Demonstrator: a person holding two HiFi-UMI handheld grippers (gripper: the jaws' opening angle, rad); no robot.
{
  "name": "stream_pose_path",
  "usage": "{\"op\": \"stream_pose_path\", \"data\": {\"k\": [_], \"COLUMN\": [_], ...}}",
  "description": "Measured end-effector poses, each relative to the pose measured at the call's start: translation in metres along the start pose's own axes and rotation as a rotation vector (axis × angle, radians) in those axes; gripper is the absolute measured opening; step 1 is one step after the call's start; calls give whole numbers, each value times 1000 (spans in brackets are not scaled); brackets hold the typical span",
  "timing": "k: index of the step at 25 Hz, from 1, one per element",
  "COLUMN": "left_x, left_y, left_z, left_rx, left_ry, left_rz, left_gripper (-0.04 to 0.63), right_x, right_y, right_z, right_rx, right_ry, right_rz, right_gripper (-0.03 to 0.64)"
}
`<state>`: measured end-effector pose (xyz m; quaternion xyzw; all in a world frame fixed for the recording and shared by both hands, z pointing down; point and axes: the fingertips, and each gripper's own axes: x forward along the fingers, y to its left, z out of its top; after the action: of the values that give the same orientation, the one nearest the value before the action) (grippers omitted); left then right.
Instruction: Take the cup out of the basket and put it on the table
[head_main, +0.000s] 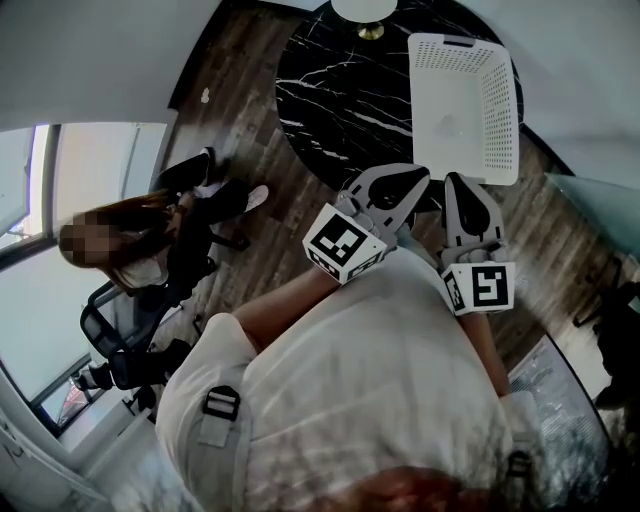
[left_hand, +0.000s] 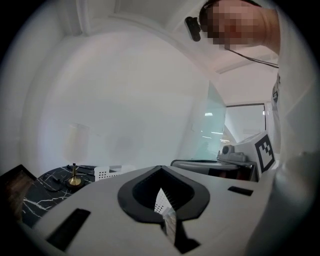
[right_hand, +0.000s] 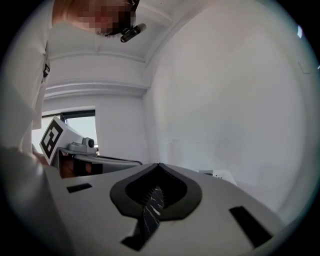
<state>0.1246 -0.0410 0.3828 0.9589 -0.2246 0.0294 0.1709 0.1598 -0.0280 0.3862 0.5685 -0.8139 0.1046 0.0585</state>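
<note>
Black-padded jaws of the left gripper (left_hand: 160, 169) and of the right gripper (right_hand: 160, 166) were pressed shut, with nothing between them. The 2 grippers hung side by side above the near edge of the black marble worktop (head_main: 330, 90). Just beyond them the white basket (head_main: 465, 100) stood on that worktop. The cup could not be made out inside it.

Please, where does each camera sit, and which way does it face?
Head view: on the head, facing steeply down at the table and basket; shows the shirt, left gripper and right gripper.
Left gripper view: on the left gripper, looking along its shut jaws at a wall; shirt at right.
Right gripper view: on the right gripper, looking along its shut jaws at a wall; shirt at left.
Shared: each gripper view shows the other gripper.
</note>
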Motion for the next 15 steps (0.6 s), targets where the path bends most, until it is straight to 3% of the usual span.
{"op": "stream_pose_path", "data": {"k": [15], "left_x": [33], "left_y": [44], "left_z": [-32], "left_rx": [13], "left_ry": [102], "left_rz": [-15], "left_gripper": [6], "right_x": [40], "right_y": [-24], "right_z": [-41], "right_rx": [-99], "right_ry": [125], "right_rz": [12], "right_gripper": [8]}}
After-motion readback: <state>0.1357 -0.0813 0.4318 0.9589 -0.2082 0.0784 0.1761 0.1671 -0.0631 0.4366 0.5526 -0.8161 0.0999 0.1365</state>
